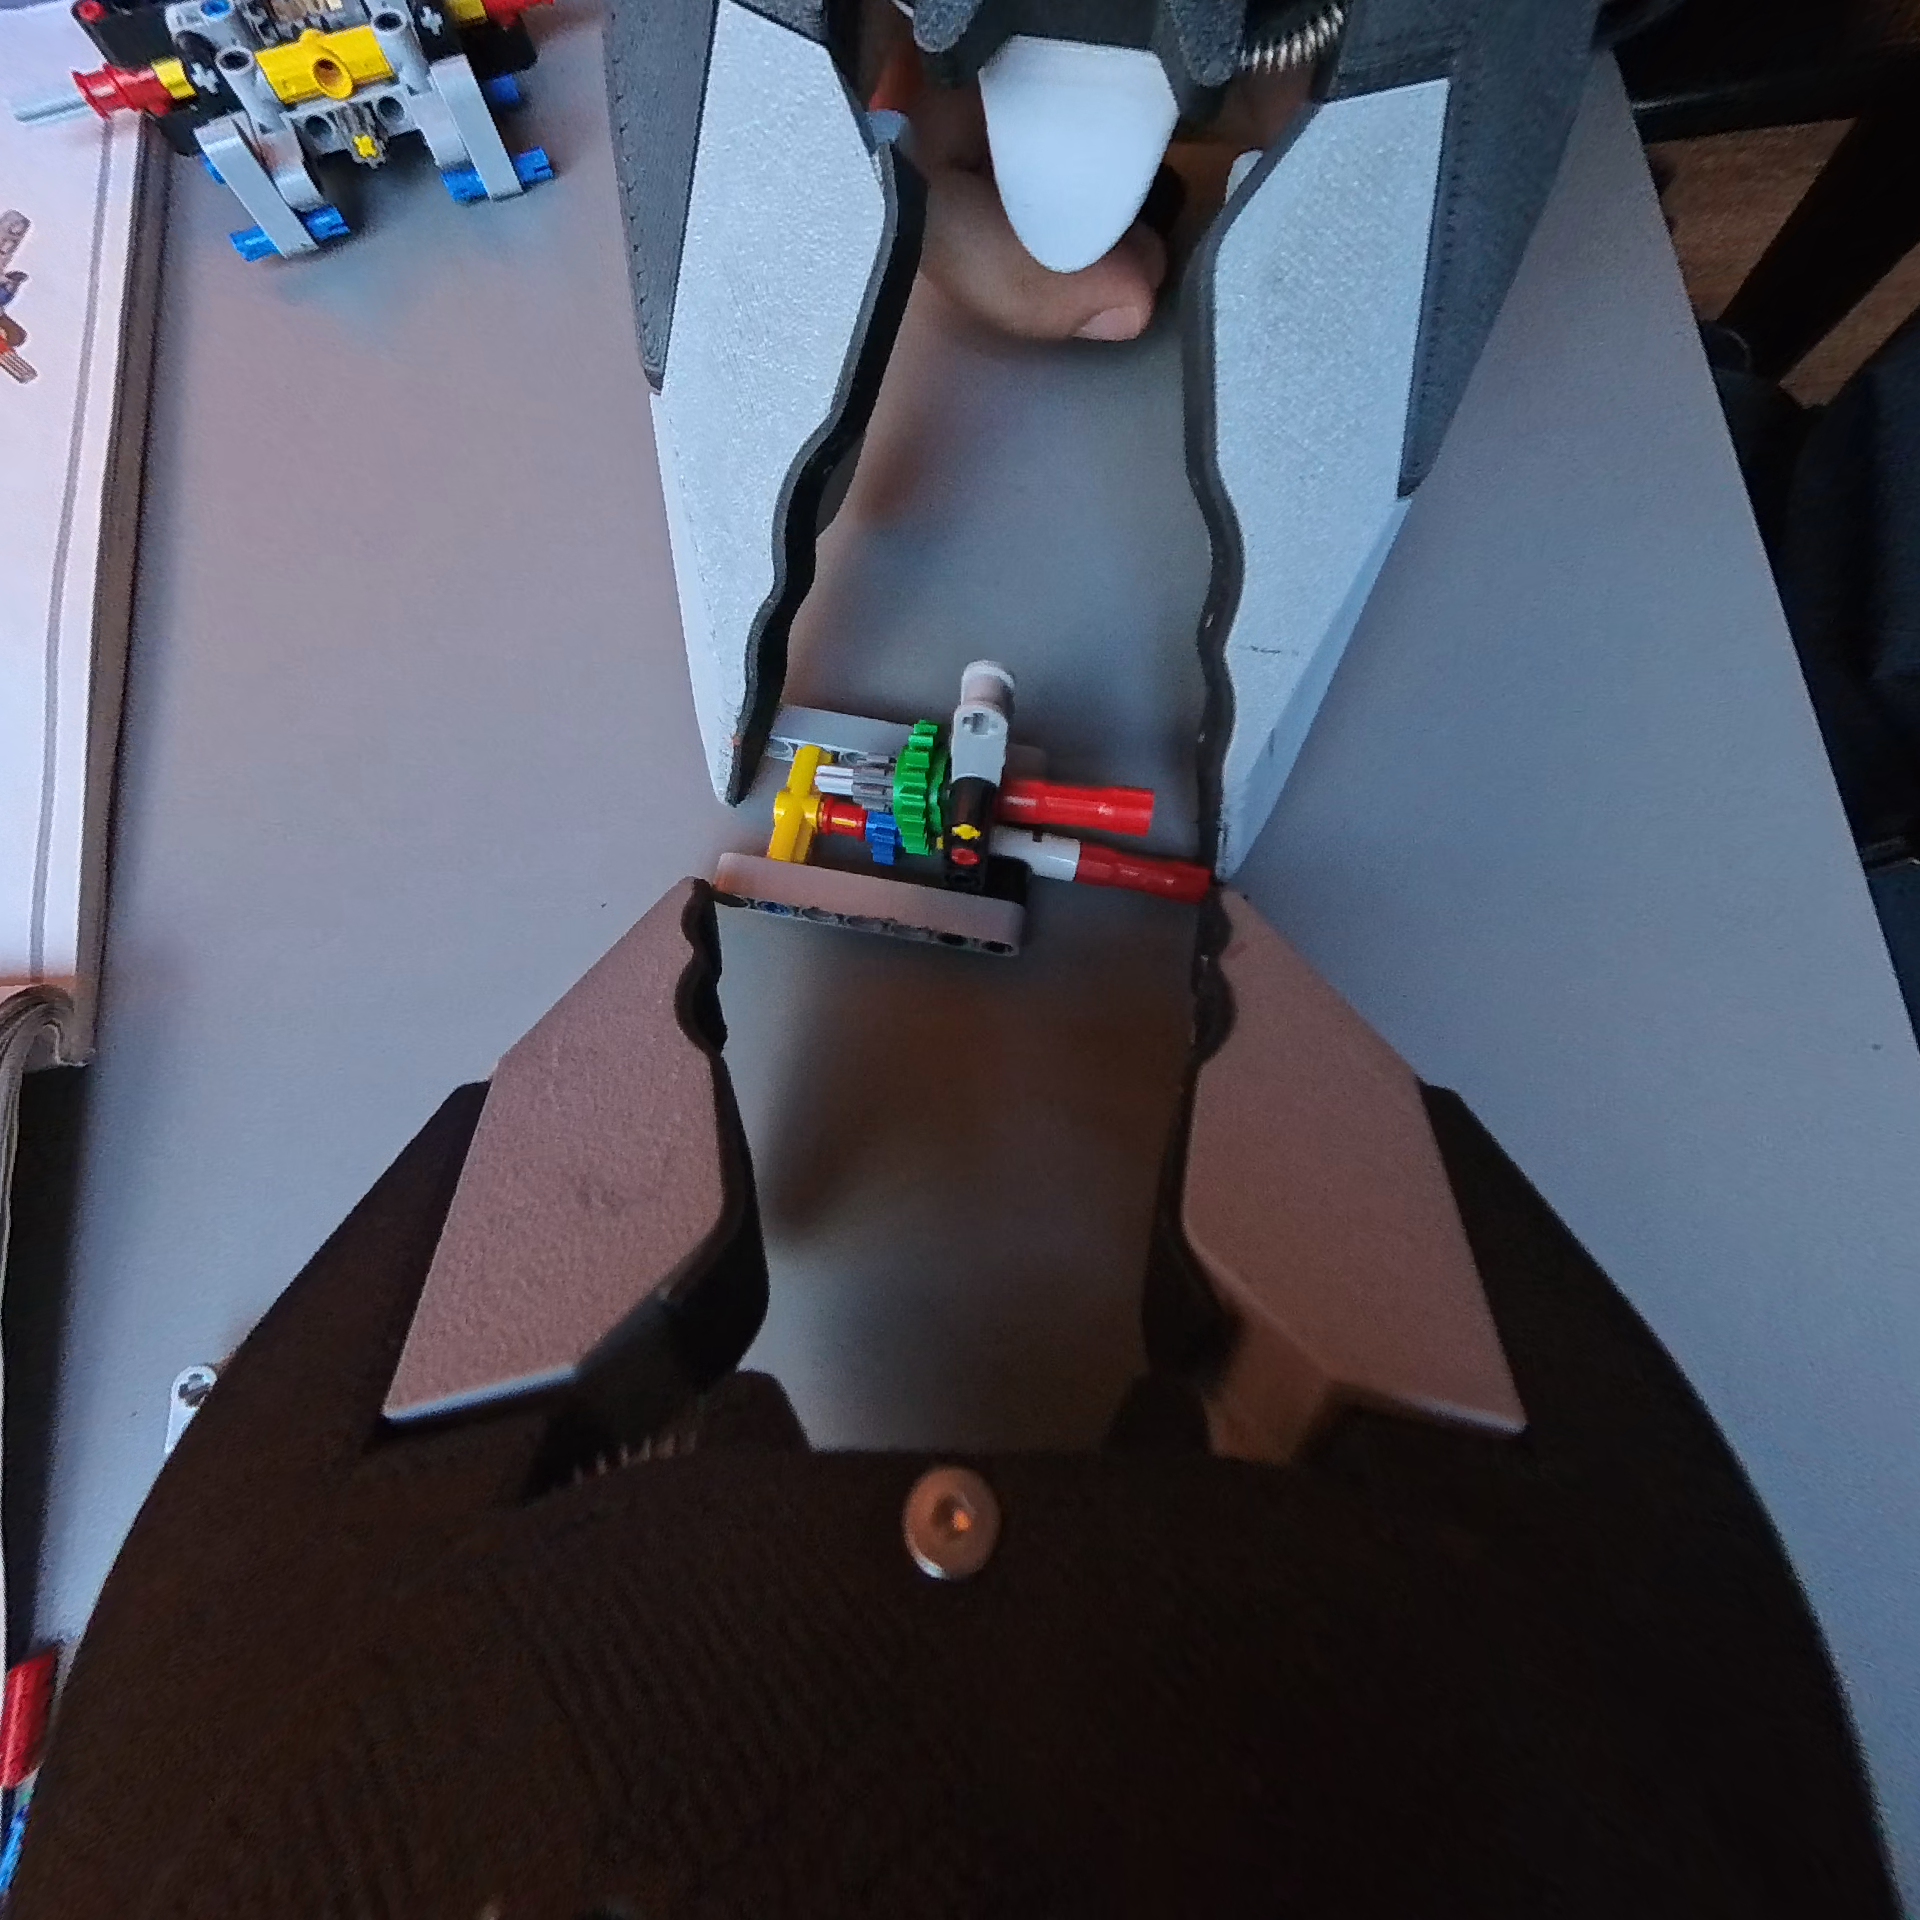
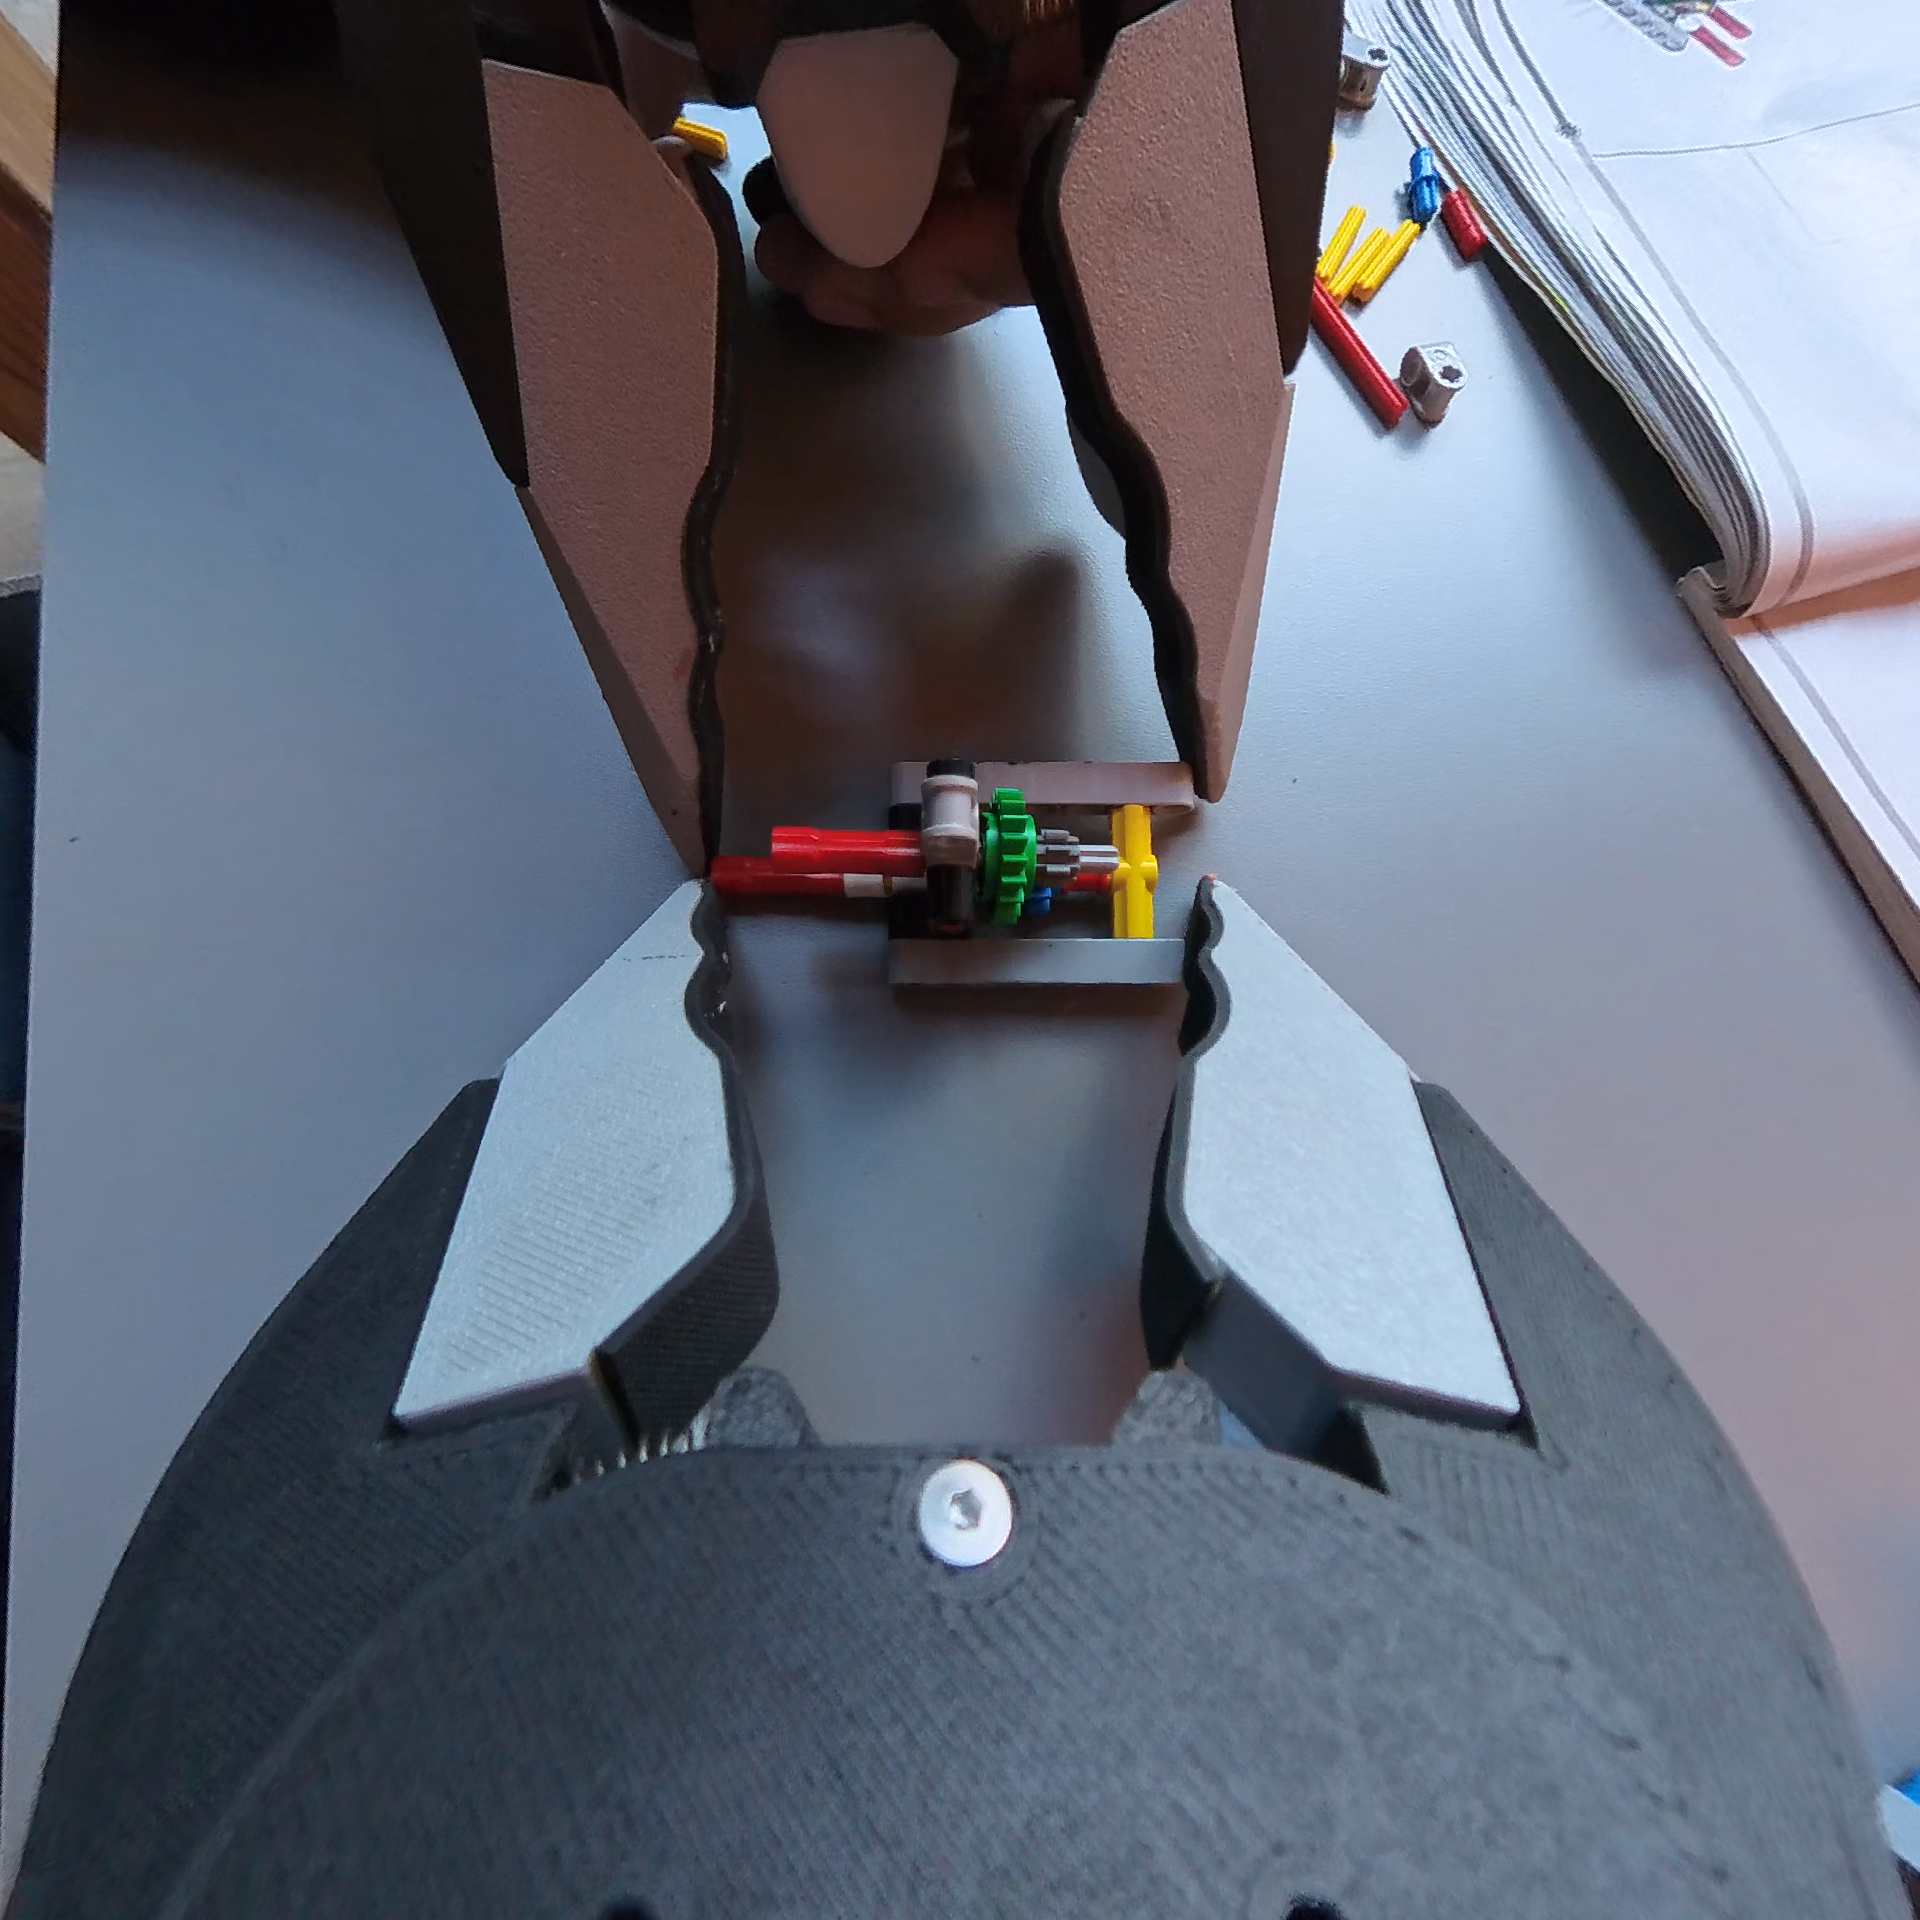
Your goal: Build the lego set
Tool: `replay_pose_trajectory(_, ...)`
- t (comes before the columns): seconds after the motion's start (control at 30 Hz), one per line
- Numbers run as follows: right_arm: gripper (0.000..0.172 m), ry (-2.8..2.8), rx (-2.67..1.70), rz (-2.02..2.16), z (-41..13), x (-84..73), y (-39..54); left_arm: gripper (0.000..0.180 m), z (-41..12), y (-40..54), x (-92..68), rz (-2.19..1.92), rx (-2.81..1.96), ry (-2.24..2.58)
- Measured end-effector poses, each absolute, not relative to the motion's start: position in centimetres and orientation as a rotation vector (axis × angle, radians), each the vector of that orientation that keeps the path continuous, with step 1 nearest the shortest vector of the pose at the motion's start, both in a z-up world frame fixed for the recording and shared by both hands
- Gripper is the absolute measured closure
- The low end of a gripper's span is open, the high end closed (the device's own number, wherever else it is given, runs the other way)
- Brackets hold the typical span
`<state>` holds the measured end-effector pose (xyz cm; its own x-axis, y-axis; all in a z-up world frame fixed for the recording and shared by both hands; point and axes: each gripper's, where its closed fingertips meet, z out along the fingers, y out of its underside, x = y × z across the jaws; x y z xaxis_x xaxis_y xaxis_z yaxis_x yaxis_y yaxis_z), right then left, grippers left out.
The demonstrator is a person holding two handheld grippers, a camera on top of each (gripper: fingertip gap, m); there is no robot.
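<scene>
Bench (image 1: 416,644), grey and wide, carries everything here. An open instruction booklet (image 2: 1714,312) lies along its edge, at the right in the right wrist view. A larger toy-brick model (image 1: 312,114) in yellow, grey, black and blue stands far off at the upper left of the left wrist view.

The two claws face each other, tips nearly meeting around a small brick gear assembly (image 1: 925,821) that lies flat on the bench between them. The left claw (image 1: 961,904), with brownish fingers, stands spread wide with nothing pinched; one fingertip is at the end of the assembly's near grey beam (image 1: 873,904), the other at the tip of the lower red axle (image 1: 1143,873). The right claw (image 2: 951,914), with pale grey fingers, is likewise spread wide and grips nothing; one fingertip sits against the end of its near grey beam (image 2: 1039,961), the other just beside the red axle tip.

The assembly's long axis runs crosswise to both claws, across each view. Its two red axles point right in the left wrist view, left in the right one; the yellow cross piece (image 2: 1132,873) sits at the opposite end, with a green gear (image 2: 1008,857) upright near the middle.

Loose yellow, red and blue pins (image 2: 1371,260) lie beside the booklet.
</scene>
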<state>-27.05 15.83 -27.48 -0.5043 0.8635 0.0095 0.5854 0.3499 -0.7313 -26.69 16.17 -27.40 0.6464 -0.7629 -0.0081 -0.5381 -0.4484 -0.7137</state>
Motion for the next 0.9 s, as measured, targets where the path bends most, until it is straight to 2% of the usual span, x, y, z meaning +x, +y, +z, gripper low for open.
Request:
replay_pose_trajectory(0.2, 0.085, -2.214, -1.267, 0.942, -27.5, -27.0, 16.0, 0.094, -27.5, 16.0, -26.7, -0.424, -2.173, 0.999)
replay_pose_trajectory(0.27, 0.075, -2.175, -1.304, 0.907, -27.5, -27.2, 16.9, 0.102, -27.4, 15.8, -26.8, -0.435, -2.166, 1.007)
replay_pose_trajectory(0.4, 0.083, -2.192, -1.32, 0.932, -27.6, -26.8, 16.9, 0.103, -27.4, 15.7, -26.9, -0.437, -2.168, 1.006)
replay_pose_trajectory(0.57, 0.083, -2.2, -1.308, 0.942, -27.6, -27.0, 16.8, 0.082, -27.5, 16.4, -27.8, -0.4, -2.186, 0.978)
replay_pose_trajectory(0.8, 0.083, -2.253, -1.241, 0.969, -27.6, -26.9, 16.0, 0.091, -27.2, 16.4, -26.5, -0.395, -2.13, 1.049)
replay_pose_trajectory(0.9, 0.083, -2.256, -1.237, 0.971, -27.6, -26.9, 16.0, 0.089, -27.3, 16.3, -26.3, -0.397, -2.132, 1.048)
